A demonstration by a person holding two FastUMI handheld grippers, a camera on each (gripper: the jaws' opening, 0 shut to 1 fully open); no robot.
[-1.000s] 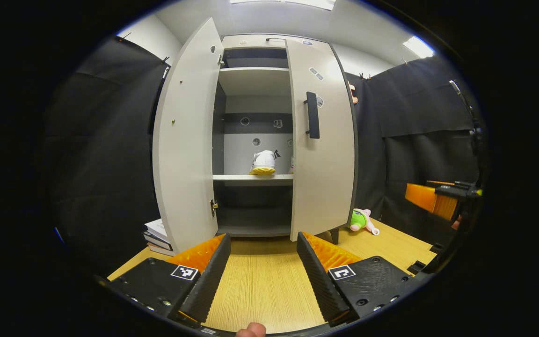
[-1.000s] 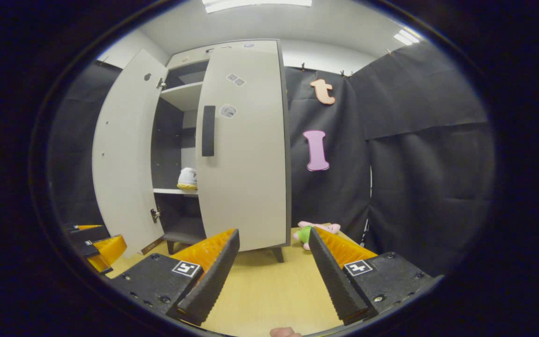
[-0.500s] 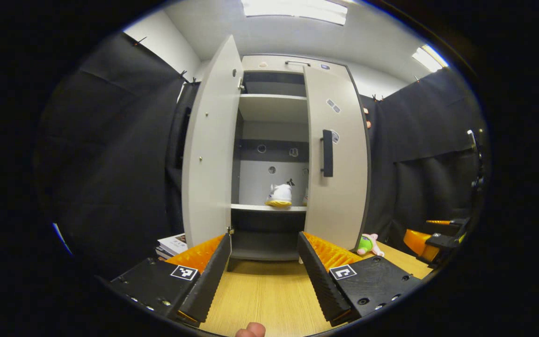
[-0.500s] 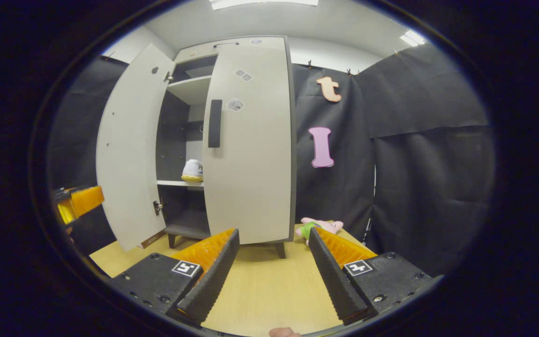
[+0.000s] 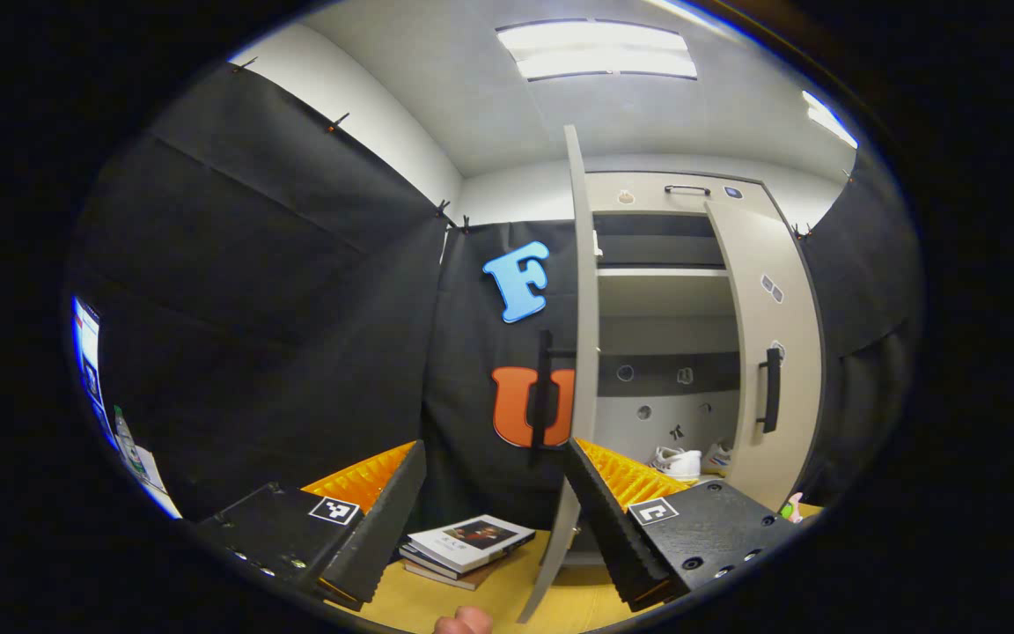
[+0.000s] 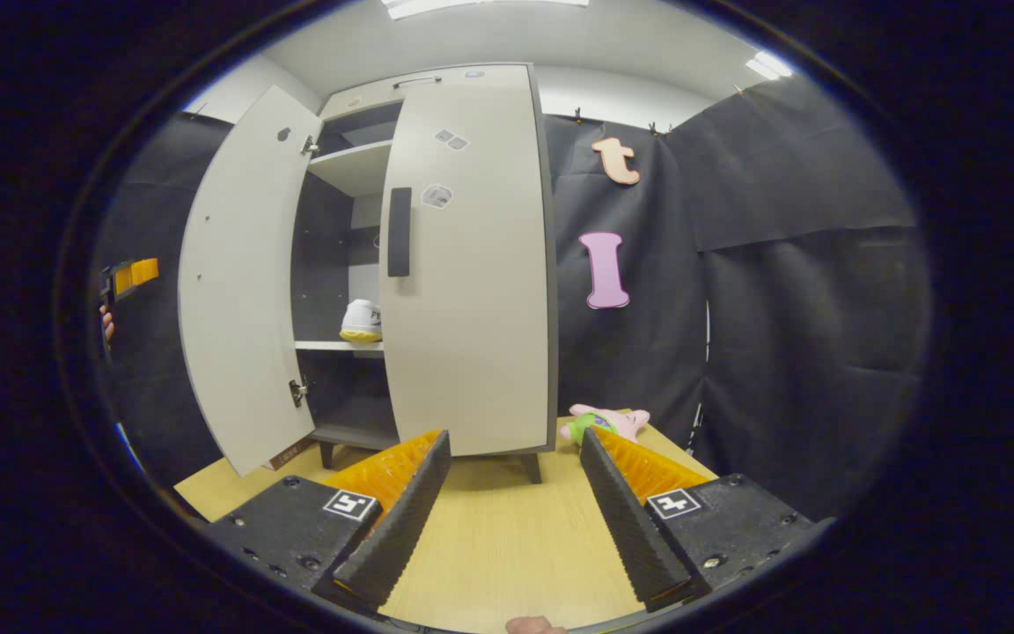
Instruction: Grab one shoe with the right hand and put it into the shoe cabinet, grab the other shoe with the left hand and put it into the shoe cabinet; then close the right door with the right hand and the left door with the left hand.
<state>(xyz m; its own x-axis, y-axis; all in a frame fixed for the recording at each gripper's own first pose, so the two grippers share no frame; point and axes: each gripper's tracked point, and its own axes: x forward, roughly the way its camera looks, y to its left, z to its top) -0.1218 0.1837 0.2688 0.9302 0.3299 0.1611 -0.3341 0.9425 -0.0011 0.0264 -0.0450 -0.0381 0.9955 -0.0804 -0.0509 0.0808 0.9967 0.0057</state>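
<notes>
My left tool's view looks from low over the surface (image 5: pixel 437 599), left of the shoe cabinet (image 5: pixel 674 352), meeting its open left door (image 5: pixel 579 352) edge-on at frame centre. My right tool's view faces the cabinet (image 6: pixel 437 264) from farther back, left of centre. Both share its shelves

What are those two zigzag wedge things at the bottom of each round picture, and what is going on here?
They are the two fingers of a gripper, a pinching tool that a person holds, one in each hand. A camera rides on each, so each picture looks out along its own fingers. The left gripper and the right gripper are both open and hold nothing. In front stands a shoe cabinet on a wooden table. Two shoes sit on a shelf inside. The right door is closed or nearly so; the left door stands wide open. Some books and a soft toy also lie on the table.
</notes>
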